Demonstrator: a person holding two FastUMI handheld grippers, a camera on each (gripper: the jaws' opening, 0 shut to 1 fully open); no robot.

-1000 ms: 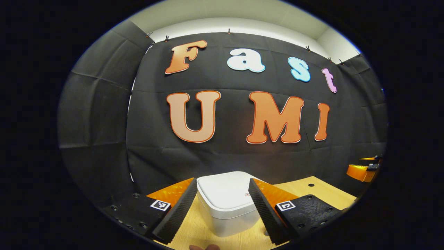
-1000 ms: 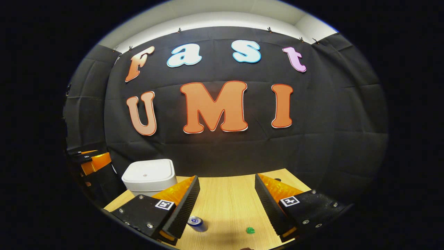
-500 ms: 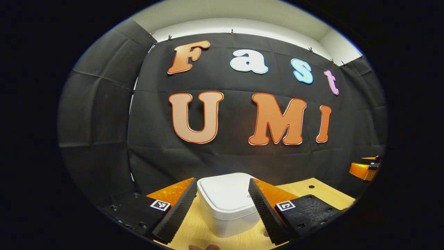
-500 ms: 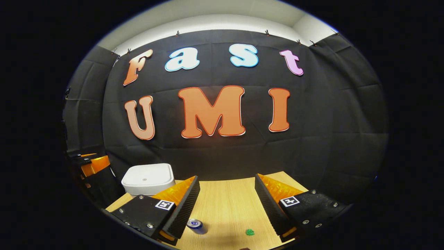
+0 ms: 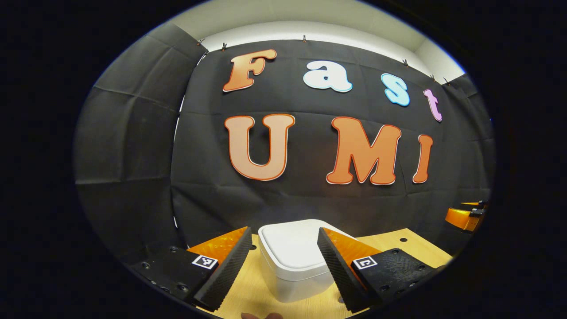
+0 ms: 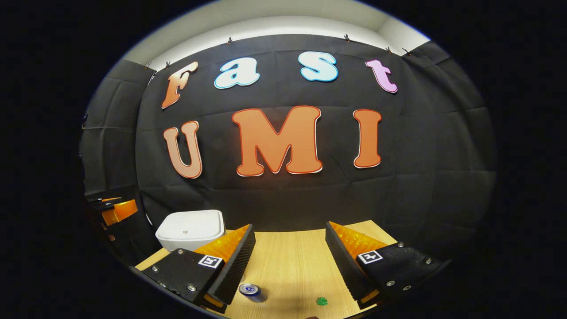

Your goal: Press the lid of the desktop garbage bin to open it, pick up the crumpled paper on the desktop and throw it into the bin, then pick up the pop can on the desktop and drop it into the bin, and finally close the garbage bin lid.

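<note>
Left gripper view: our left gripper (image 5: 281,266) is spread wide, holding nothing. The white bin (image 5: 294,261), lid down, stands on the desk (image 5: 398,246) just ahead, seen between the fingers, no contact.

Right gripper view: our right gripper (image 6: 290,263) is also wide and empty. Near its fingers, low on the desk, we see the can (image 6: 252,291) lying left and green paper (image 6: 322,301) right, apart. Bin sits farther back left.

- My left gripper (image 5: 280,266): 2 ribbed wedge fingers, black screwed mounts, square coded tags.
- My right gripper (image 6: 289,261): same build, tags at 8 and 4 o'clock.
</note>
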